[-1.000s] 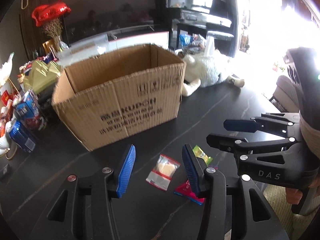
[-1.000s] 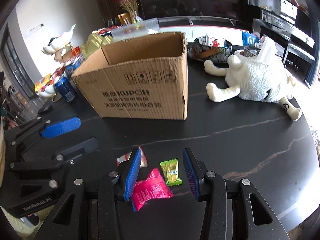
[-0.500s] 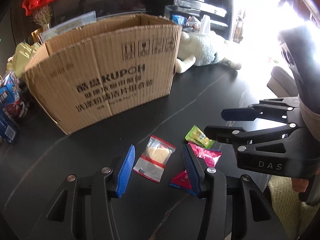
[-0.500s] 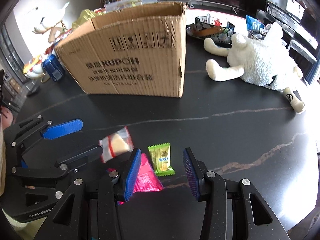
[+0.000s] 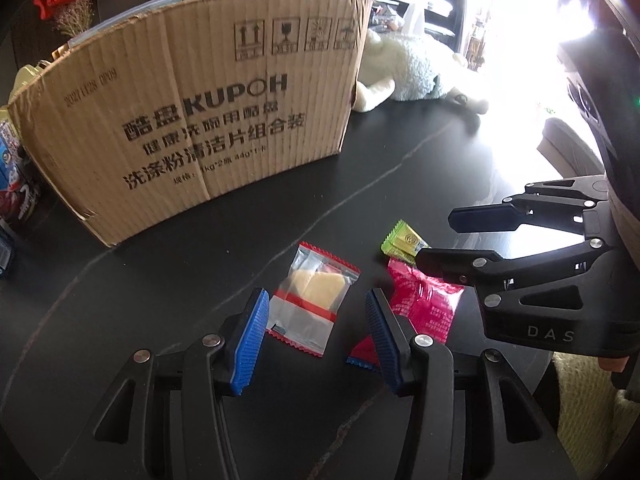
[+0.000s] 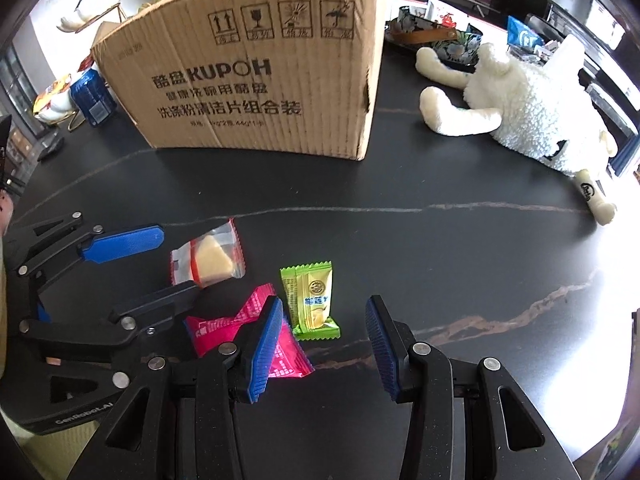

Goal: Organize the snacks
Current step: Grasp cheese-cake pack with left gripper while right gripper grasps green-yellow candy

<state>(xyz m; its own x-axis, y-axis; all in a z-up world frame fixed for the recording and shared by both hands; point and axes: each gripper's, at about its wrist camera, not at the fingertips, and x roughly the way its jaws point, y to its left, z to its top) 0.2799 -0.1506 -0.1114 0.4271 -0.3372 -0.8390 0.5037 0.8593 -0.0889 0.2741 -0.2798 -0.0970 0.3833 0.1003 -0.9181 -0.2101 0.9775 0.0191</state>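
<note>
We are about to pick up snacks lying near us on the black tabletop (image 6: 440, 240), before the brown cardboard box (image 6: 256, 76). Our left gripper (image 5: 316, 328), fingers spread, straddles the clear-wrapped yellow biscuit (image 5: 312, 296); our right gripper (image 6: 324, 336), also released, frames the green candy packet (image 6: 312, 300) beside a pink wrapper (image 6: 232, 328). Next, both should lower and clench.

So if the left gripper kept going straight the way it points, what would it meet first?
Probably the clear cracker packet, lying between the open left gripper fingers; beyond it stands the cardboard box.
</note>
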